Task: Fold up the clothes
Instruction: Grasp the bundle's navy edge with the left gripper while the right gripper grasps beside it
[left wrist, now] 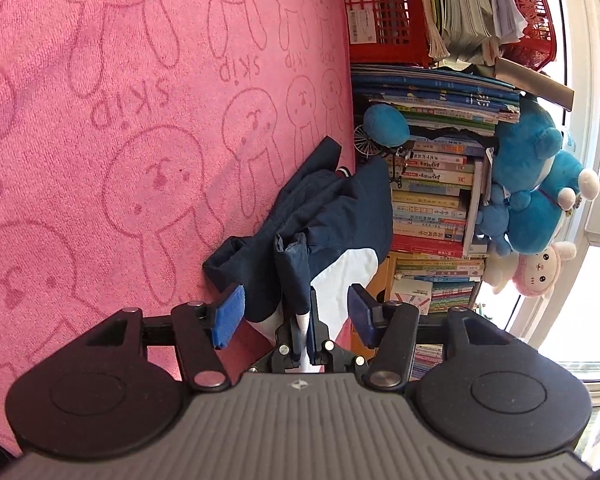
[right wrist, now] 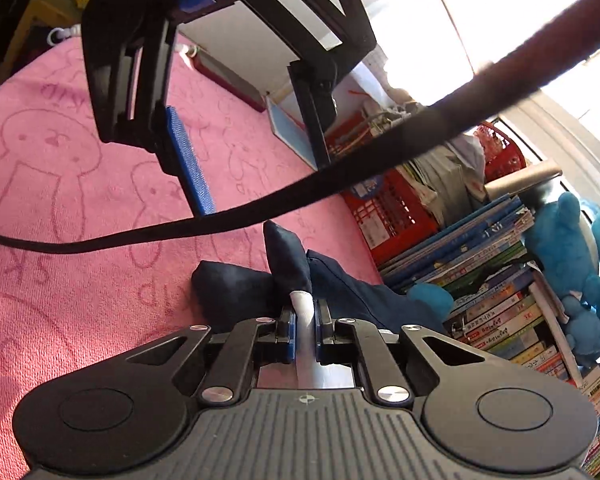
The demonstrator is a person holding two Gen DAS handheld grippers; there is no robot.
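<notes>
Navy garment point(left wrist: 332, 216) bunched on pink towel point(left wrist: 120, 140); right claw point(right wrist: 305, 322) clamped on its white part; left claw point(left wrist: 298, 308) apart; the thin pinch might slip under tension.

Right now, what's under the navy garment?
The navy garment lies bunched on the pink towel, which shows all round it. The towel under the bunch is covered. One edge is clamped in the right gripper; the left gripper is open around it.
</notes>
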